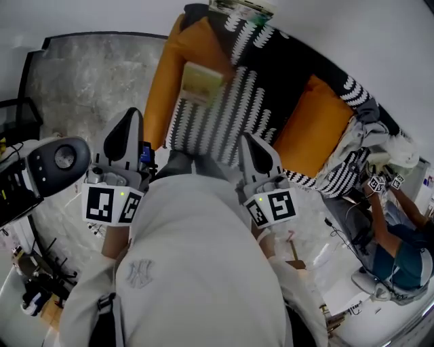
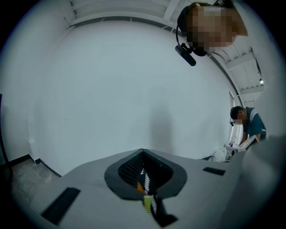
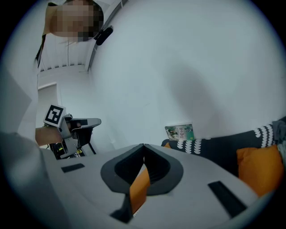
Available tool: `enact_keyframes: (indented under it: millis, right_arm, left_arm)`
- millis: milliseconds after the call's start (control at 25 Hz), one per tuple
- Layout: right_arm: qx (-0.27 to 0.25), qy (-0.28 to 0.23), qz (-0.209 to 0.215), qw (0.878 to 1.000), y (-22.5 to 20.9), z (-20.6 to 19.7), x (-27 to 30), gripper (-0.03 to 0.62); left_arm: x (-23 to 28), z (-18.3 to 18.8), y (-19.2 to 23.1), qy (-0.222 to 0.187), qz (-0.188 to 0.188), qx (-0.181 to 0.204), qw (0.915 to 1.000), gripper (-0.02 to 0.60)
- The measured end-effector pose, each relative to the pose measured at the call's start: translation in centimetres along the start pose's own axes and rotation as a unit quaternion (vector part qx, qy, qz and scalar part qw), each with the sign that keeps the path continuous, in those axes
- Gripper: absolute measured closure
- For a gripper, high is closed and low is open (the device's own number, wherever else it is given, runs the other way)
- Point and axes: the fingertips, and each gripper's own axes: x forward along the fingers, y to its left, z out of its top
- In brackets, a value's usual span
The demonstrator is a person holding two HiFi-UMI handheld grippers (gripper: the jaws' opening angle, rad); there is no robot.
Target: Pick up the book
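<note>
Closest in, both tools sit at the person's waist, the left tool (image 1: 130, 116) and the right tool (image 1: 248, 141). Each has its jaws pressed together at the tips and holds nothing; only slivers of sofa show through the gaps behind the tips. That is the first risk: a tool that goes in closed will only poke or shove the target.

Just beyond is the sofa (image 1: 224, 115) with its black-and-white cover. On it, beside an orange cushion (image 1: 168, 81), a yellowish book (image 1: 202, 83) lies flat. On soft fabric its edge likely sinks under pressure, so a jaw may fail to slip beneath it, or may nudge it toward the cushion.

Farther back, a green-covered book (image 1: 243, 7) stands on the sofa back against the wall. The task names one book, so the wrong one might be picked.
</note>
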Motion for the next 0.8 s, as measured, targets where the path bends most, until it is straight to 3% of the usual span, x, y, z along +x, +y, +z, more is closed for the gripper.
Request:
enact_keyframes:
  millis: [360,800]
  right_arm:
    - [-0.015,-0.012,-0.013,1.0,0.8,1.4,1.6,0.576]
    - [-0.039,-0.049,-0.034,0.997,-0.1,4.2,3.0,0.576]
  left_arm:
    - [1.3,0.0,1.8,-0.004,-0.015,0.004,0.9999,0.572]
    - [3.1,2.8,4.3,-0.054,-0.004,0.014,0.9984,0.572]
